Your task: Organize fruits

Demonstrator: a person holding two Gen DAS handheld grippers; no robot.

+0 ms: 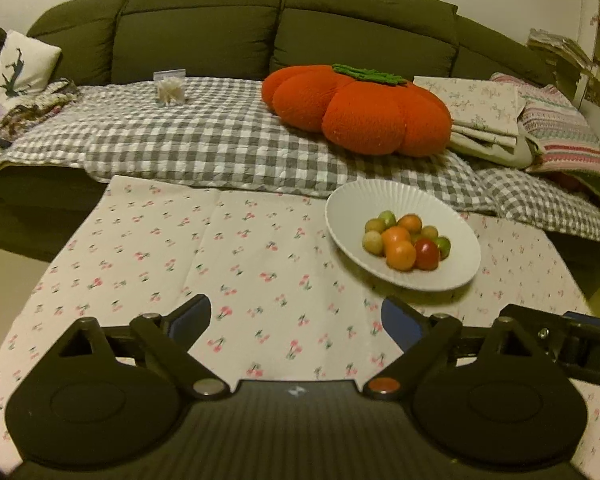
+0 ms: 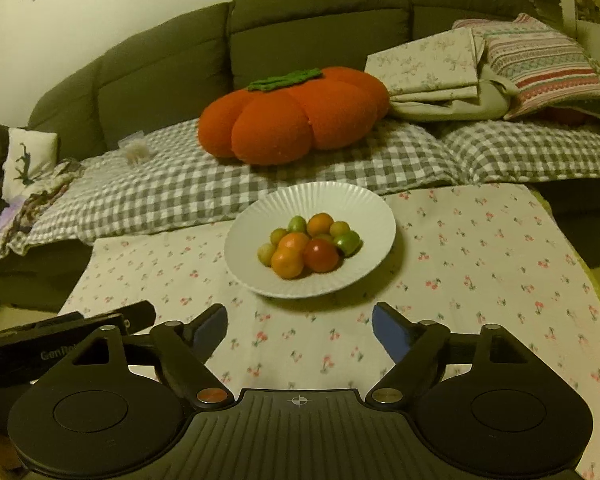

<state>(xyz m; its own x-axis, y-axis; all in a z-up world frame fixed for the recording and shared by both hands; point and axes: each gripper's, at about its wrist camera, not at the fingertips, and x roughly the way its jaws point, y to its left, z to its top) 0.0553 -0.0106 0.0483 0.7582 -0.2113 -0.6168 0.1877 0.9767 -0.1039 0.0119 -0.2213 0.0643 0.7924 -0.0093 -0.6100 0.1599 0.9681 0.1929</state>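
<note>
Clearly, with both the left gripper (image 1: 296,322) and right gripper (image 2: 300,328) spread wide and empty, the fruits (image 2: 309,250) heaped in the white plate (image 2: 352,204) could roll off if nudged carelessly.

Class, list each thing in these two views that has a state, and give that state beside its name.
left hand-held gripper: open, empty
right hand-held gripper: open, empty
white plate: upright on the cherry-print tablecloth, holding fruit
fruits: piled together in the plate
pumpkin cushion: lying on the checked blanket

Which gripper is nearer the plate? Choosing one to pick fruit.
Right, slightly. The right gripper faces the plate head-on; the left gripper has it ahead, off to its right.
</note>
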